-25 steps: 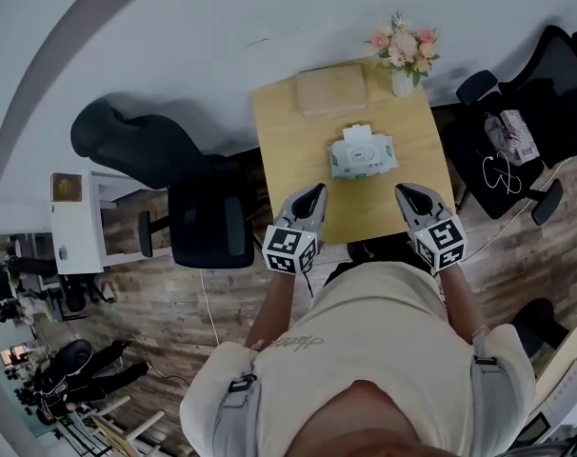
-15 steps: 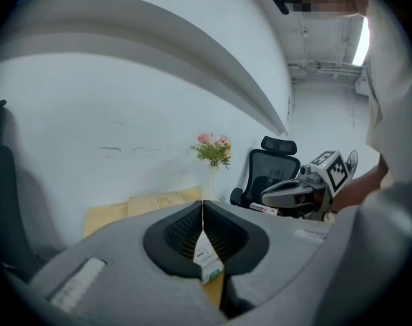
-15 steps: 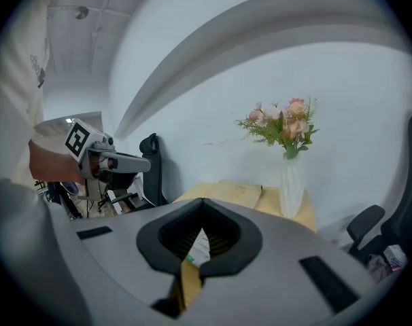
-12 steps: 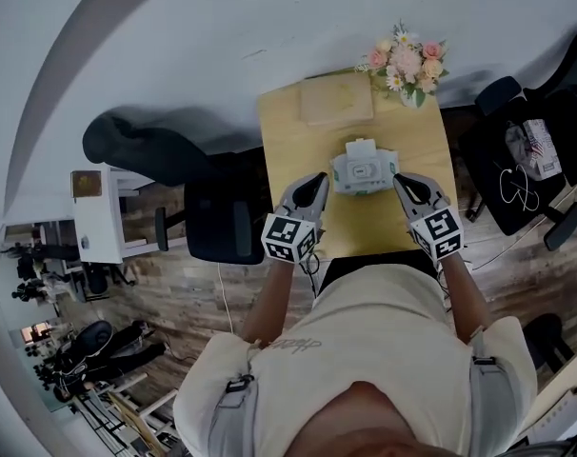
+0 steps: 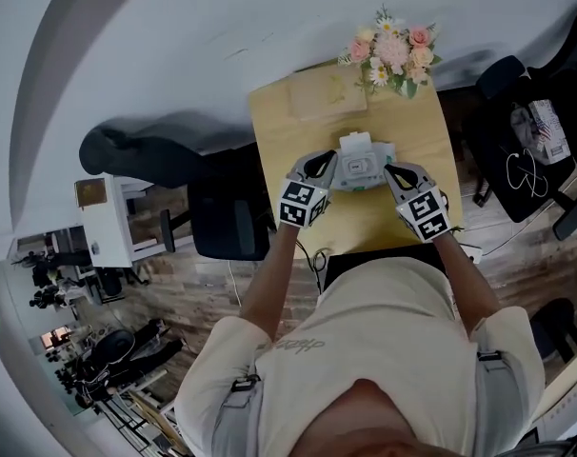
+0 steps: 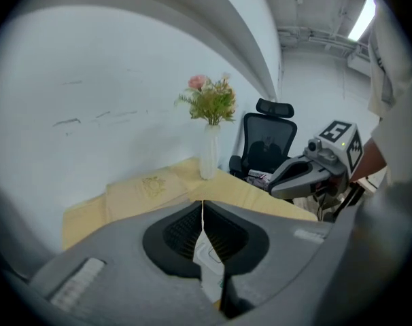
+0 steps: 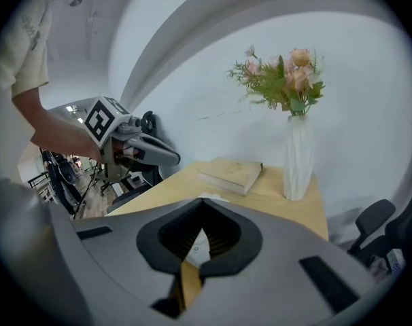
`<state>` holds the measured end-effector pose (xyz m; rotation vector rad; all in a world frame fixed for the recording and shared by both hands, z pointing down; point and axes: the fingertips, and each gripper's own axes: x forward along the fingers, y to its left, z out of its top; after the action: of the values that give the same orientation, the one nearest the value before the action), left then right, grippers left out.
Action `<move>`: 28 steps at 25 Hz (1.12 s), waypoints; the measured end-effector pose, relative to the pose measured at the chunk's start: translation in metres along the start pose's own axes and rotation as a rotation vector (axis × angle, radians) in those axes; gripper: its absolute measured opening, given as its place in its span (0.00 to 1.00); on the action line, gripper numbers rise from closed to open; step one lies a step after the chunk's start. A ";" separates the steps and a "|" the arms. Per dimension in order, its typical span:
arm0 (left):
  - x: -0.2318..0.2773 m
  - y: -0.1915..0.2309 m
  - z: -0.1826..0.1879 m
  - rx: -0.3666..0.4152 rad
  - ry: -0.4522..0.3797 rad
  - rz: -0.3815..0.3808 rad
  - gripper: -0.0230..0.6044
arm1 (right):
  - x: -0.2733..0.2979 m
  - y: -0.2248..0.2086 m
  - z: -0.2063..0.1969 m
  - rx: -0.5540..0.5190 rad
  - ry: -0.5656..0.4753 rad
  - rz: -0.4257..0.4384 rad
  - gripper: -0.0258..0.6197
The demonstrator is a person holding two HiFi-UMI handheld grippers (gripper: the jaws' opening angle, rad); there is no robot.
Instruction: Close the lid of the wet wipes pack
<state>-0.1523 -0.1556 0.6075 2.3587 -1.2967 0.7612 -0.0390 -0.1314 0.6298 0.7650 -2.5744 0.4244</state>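
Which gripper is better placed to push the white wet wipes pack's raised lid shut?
Left, narrowly: the left gripper lies nearer the raised lid of the white wet wipes pack; the right gripper flanks its other side.

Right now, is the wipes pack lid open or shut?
Open. In the head view the lid stands flipped up at the far edge of the wet wipes pack, not folded down onto it.

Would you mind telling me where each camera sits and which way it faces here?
Head view: on the person's head, looking steeply down at table and wet wipes pack; torso, arms, left gripper, right gripper show.
Left gripper view: on that gripper, facing along its shut jaws towards the vase; right gripper shows.
Right gripper view: on that gripper, facing vase and book; left gripper and forearm show.
All three share vase and book.
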 end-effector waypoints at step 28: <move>0.109 0.035 -0.083 -0.124 0.290 -0.290 0.24 | 0.061 0.011 -0.096 -0.005 0.321 0.038 0.04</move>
<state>-0.1585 -0.2026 0.7408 2.1737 -0.8366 0.8628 -0.0624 -0.1121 0.7397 0.5931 -2.2917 0.5076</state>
